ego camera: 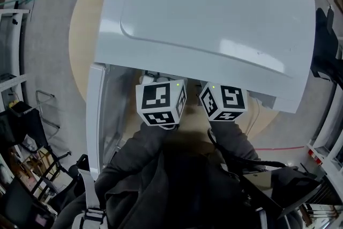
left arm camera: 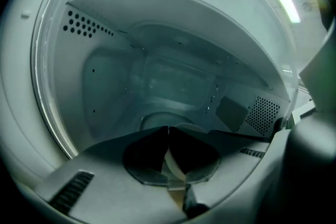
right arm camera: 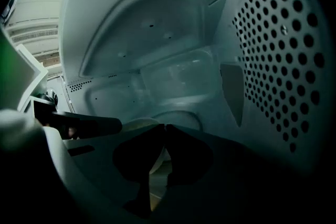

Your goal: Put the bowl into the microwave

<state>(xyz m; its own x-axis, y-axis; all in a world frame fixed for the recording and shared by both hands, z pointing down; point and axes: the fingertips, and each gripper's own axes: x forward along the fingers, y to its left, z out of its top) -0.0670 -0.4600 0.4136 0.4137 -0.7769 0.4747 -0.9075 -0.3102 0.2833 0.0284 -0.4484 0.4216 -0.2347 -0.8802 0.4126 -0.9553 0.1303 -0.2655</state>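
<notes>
microwave – glossy white shell, seemingly painted metal

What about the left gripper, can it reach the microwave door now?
Probably not yet. The left gripper is inside the microwave, holding the bowl by its rim. The open door stands close on its left, but it must let go first.

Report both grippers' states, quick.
Left gripper: jaws shut on the bowl rim.
Right gripper: jaws shut on the bowl rim.
</notes>
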